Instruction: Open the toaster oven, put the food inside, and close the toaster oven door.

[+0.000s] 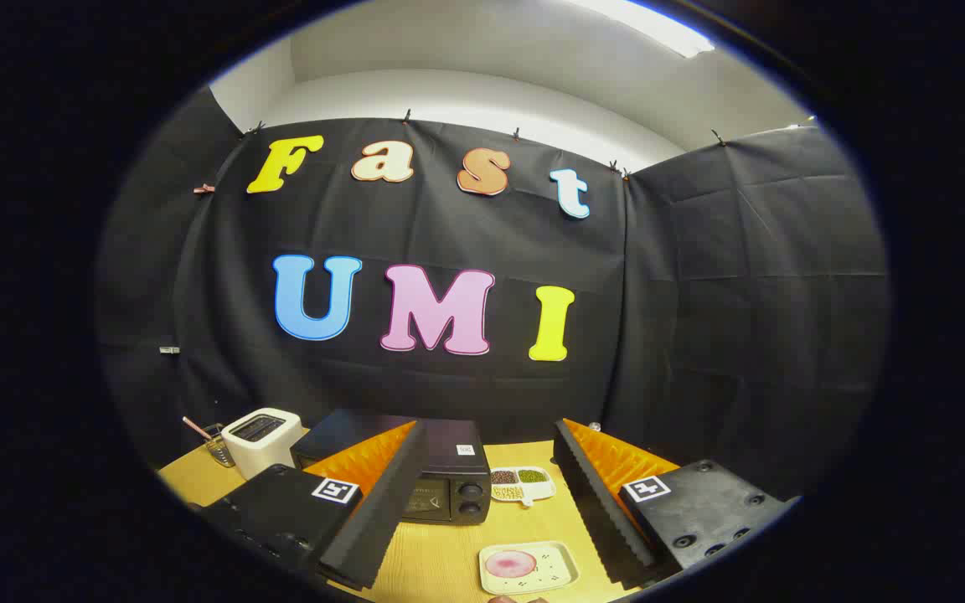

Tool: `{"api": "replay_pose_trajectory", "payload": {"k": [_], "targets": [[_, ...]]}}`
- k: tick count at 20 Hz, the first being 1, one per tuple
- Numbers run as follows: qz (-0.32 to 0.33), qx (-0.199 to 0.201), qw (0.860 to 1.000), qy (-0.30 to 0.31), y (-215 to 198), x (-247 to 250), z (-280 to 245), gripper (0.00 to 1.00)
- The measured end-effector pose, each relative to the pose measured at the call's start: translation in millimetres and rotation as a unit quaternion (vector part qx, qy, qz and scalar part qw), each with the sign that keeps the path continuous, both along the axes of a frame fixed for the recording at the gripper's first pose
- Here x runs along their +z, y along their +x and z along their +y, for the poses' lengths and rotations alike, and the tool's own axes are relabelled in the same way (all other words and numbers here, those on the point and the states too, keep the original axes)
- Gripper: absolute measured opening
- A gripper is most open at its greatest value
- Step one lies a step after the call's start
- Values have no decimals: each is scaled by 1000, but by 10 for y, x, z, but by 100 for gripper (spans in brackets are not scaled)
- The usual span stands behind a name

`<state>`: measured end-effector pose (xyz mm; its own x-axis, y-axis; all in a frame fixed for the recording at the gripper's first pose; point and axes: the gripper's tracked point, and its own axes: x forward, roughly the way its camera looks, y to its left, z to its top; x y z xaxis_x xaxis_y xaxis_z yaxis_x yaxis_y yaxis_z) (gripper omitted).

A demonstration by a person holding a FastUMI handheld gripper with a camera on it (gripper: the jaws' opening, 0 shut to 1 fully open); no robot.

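The toaster oven (pixel 441 481) is a dark, boxy appliance sitting on the wooden tabletop (pixel 441 548) close to the booth's black cloth wall; its glass-fronted door looks shut, two round knobs stand one above the other at the right end of its front, and a small pale label sits on its top. The left finger covers its left part. The food (pixel 510 564), a round pinkish slice, lies on a small pale rectangular tray (pixel 562 574) nearer the camera, on the tabletop between the two fingers and well apart from the oven. The gripper (pixel 491 502) hovers above the tabletop with its jaws wide apart, holding nothing and touching nothing. Just right of the oven is a small divided dish (pixel 523 496) with dark and green contents. Left of the oven stands a white toaster (pixel 260 440), with a small wire holder (pixel 219 448) just beside it.
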<state>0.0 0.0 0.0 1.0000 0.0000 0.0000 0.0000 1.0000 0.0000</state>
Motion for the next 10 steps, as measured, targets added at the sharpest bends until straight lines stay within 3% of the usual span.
{"api": "replay_pose_trajectory", "payload": {"k": [10], "targets": [[14,-4,1000,7,36,-42,67,98]]}}
